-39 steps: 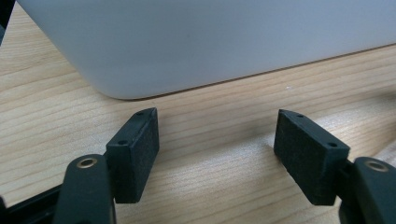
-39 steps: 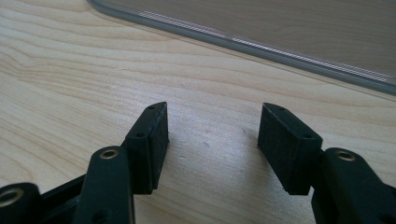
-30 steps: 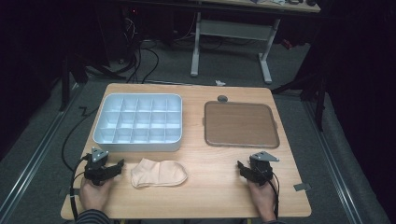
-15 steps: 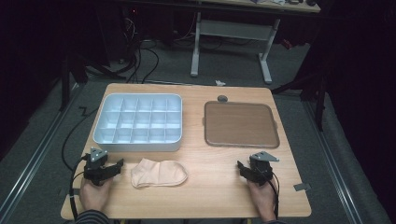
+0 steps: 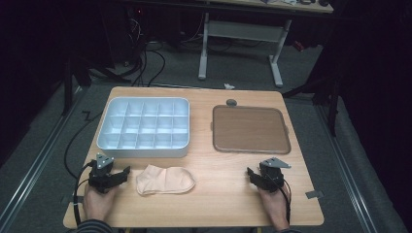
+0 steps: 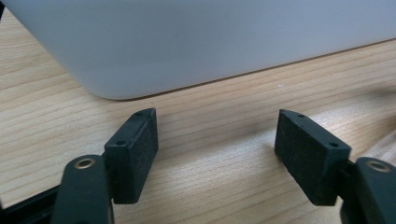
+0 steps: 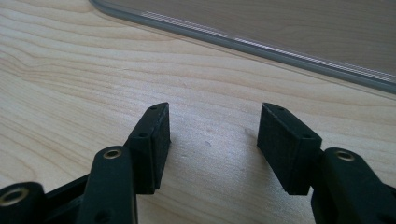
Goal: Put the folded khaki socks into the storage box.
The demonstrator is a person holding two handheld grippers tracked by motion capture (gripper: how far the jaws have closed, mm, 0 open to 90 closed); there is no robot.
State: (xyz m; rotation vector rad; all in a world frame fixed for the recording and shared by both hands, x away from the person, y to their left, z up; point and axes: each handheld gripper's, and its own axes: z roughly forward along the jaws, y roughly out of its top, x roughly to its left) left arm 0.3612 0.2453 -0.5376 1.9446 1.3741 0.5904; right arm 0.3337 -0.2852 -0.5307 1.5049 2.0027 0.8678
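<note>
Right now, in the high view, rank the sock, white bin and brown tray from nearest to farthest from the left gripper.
1. Sock, just to the right of the left gripper.
2. White bin, behind it.
3. Brown tray, far right.

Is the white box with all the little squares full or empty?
Empty. In the high view, every little square of the white box shows only its pale bare bottom. The sock lies outside it, on the table.

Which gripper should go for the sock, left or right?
Left, probably. The left gripper rests just beside the sock with its jaws open and empty. The right gripper is open too, but sits across the table, in front of the brown tray.
</note>
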